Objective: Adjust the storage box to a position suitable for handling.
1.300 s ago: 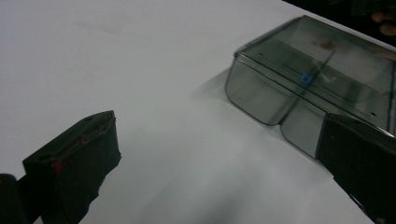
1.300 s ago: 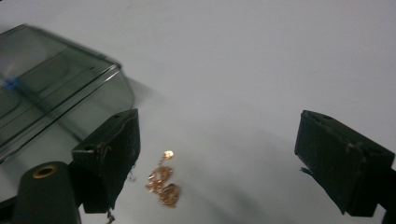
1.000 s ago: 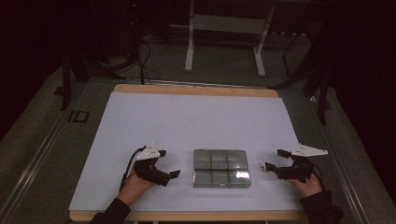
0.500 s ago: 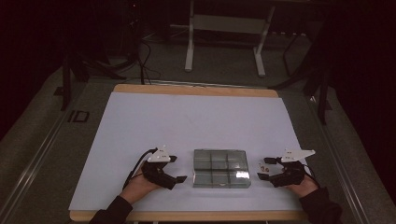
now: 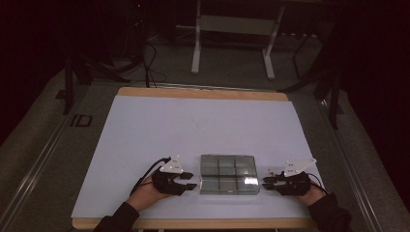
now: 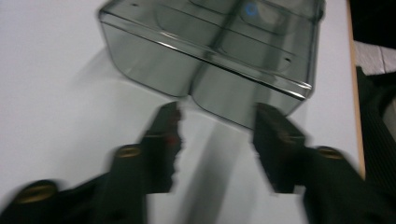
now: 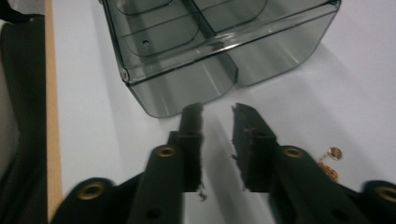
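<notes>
Organizer box (image 5: 228,174) lies flat, long axis seemingly running between both grippers.

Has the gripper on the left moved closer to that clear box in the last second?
Yes. The left gripper has slid toward the clear box, which lies unmoved; its jaws have just been closing, with nothing between them.

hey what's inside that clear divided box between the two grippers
The smoky clear compartment box looks empty: through its walls and lid the gripper views show only dividers and the white table beneath. Its far compartments are cut off or too glared to check.
</notes>
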`<state>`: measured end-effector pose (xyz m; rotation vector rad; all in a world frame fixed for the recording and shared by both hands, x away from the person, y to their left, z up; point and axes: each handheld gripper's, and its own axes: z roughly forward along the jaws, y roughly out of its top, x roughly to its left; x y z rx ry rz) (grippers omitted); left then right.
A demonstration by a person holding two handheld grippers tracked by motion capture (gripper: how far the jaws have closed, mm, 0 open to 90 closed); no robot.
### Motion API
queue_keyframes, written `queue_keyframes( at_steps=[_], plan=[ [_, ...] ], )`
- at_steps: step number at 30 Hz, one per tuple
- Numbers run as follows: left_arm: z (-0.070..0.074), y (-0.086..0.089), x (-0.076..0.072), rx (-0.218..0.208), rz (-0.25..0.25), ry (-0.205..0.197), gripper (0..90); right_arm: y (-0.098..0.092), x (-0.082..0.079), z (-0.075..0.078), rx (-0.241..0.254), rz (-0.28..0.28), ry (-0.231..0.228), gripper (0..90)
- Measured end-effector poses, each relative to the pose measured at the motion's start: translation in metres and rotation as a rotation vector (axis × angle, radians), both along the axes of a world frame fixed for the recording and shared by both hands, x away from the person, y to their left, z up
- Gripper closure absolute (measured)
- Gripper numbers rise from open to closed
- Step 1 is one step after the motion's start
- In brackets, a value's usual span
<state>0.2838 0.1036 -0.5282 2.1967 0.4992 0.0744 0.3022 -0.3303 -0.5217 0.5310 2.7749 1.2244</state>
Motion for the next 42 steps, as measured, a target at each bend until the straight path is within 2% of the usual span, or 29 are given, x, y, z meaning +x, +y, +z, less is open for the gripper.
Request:
queue_keyframes(
  at_steps=[2, 5, 6, 8, 12, 17, 31, 34, 37, 41, 42],
  plan=[
    [0.000, -0.002, -0.001, 0.008, -0.015, 0.000, 68.0, 0.001, 0.001, 0.000, 0.004, 0.010, 0.013, 77.6],
    [-0.001, -0.005, -0.001, 0.022, -0.026, 0.007, 73.7, 0.004, 0.002, -0.002, 0.005, 0.026, 0.027, 85.4],
    [-0.001, -0.006, -0.001, 0.021, -0.028, 0.014, 73.7, 0.004, 0.002, -0.002, 0.005, 0.026, 0.027, 85.4],
    [-0.001, -0.007, -0.001, 0.033, -0.031, 0.005, 78.5, 0.006, 0.001, -0.002, -0.001, 0.041, 0.034, 89.5],
    [0.001, -0.010, -0.002, 0.024, -0.051, 0.001, 89.6, 0.011, -0.001, -0.003, -0.013, 0.068, 0.033, 89.8],
    [0.003, -0.015, -0.003, 0.034, -0.069, 0.000, 89.7, 0.014, -0.001, -0.001, -0.003, 0.078, 0.027, 89.9],
    [0.009, -0.015, -0.005, 0.035, -0.066, -0.009, 90.0, 0.014, -0.005, 0.006, 0.009, 0.083, 0.012, 90.0],
    [0.010, -0.015, -0.006, 0.037, -0.065, -0.008, 90.0, 0.014, -0.007, 0.011, 0.027, 0.084, 0.004, 90.0],
    [0.012, -0.015, -0.006, 0.038, -0.065, -0.010, 90.0, 0.015, -0.008, 0.013, 0.013, 0.084, -0.003, 90.0],
    [0.014, -0.016, -0.006, 0.025, -0.071, -0.006, 90.0, 0.015, -0.007, 0.012, 0.013, 0.084, -0.001, 90.0],
    [0.015, -0.017, -0.006, 0.021, -0.074, -0.006, 90.0, 0.015, -0.008, 0.013, 0.029, 0.090, 0.003, 90.0]
  ],
)
